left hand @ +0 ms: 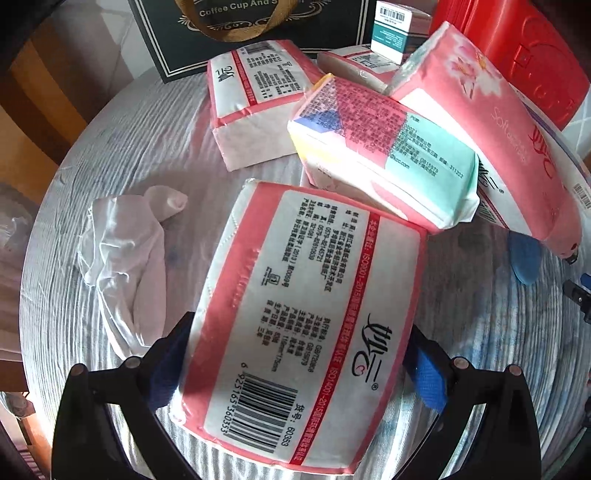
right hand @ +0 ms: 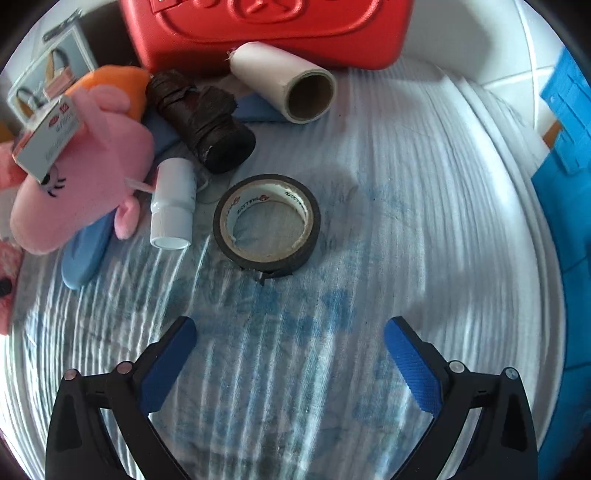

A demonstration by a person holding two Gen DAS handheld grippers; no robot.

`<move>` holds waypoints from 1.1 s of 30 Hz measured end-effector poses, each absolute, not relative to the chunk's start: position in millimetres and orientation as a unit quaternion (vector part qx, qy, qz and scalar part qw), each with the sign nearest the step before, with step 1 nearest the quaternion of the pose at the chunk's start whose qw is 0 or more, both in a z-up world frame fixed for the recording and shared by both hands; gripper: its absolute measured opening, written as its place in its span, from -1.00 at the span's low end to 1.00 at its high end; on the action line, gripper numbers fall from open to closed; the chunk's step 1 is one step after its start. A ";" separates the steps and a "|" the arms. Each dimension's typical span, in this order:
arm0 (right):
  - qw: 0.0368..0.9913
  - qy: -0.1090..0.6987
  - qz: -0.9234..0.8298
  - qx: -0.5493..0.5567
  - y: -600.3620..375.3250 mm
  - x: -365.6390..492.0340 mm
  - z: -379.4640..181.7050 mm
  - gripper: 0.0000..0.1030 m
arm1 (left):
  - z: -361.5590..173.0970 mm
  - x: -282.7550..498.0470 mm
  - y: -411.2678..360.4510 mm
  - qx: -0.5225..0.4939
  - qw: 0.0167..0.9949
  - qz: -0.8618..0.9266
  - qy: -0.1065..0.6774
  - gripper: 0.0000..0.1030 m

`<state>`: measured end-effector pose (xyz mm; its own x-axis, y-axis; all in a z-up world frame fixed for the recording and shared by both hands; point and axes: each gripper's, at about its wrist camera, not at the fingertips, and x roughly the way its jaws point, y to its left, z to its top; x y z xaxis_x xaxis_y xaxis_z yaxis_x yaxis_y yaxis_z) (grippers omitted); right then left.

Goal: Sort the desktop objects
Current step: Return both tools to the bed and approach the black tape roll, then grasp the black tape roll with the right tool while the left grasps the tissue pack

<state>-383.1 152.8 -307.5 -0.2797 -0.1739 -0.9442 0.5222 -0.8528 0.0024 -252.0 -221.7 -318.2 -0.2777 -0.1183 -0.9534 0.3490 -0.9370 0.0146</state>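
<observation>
Two grippers are in view, one per wrist camera. The left gripper (left hand: 295, 363) is closed on a pink-and-white tissue pack (left hand: 295, 310); both blue pads press its long sides, and the pack projects forward from the jaws above the striped tablecloth (left hand: 122, 147). Its label reads "ISO9001-2015", "60353" and a barcode starting "6 925165". To the left of the pack lies a crumpled white cloth (left hand: 125, 258). Further back stands a second tissue pack (left hand: 255, 107) of the same kind. A green-and-pink pack (left hand: 384, 155) rests on the held pack's far corner, and a floral pack (left hand: 491, 136) marked "Soft" leans over it. Behind them stand a dark gift box (left hand: 251, 33) printed "Coffee Cup And S…" and a red case (left hand: 517, 48).

The right gripper (right hand: 290, 358) is wide open and empty, held low over the cloth. From left to right ahead of it: a pink plush toy (right hand: 85, 177) with a card tag, a white bottle (right hand: 173, 206) lying on its side, a dark wrapped roll (right hand: 207, 122), and a black tape roll (right hand: 266, 221) lying flat, directly ahead of the open jaws and clear of both fingertips. Its inner core carries small print too small to read. A white roll (right hand: 284, 81) with a cardboard core lies beyond, against the red case. A blue bin (right hand: 565, 184) is at the right edge.
</observation>
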 end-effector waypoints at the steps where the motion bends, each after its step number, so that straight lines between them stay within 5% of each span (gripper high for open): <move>1: 0.219 0.156 -0.784 0.560 152.5 -383.9 -306.6 0.97 | -317.4 -249.9 -225.0 0.577 0.153 -0.795 0.109 0.98; 4: 0.223 0.141 -0.798 0.541 154.0 -382.6 -297.9 0.49 | -315.3 -246.2 -236.0 0.564 0.176 -0.796 0.132 0.97; 12: 0.251 0.124 -0.816 0.506 140.3 -388.4 -281.0 0.43 | -314.7 -247.0 -243.2 0.558 0.197 -0.792 0.149 0.96; 18: 0.249 0.122 -0.816 0.507 138.6 -400.2 -287.4 0.08 | -309.6 -241.3 -235.8 0.552 0.204 -0.795 0.148 0.89; 33: 0.280 0.098 -0.854 0.428 165.7 -308.1 -187.4 0.08 | -227.9 -145.7 -198.7 0.473 0.228 -0.843 0.113 0.86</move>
<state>-308.1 165.7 -187.4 -0.4767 -0.3943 -0.7857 0.5622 -0.8238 0.0724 -145.7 -198.7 -227.9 -0.4484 -0.2782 -0.8494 0.4920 -0.8702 0.0253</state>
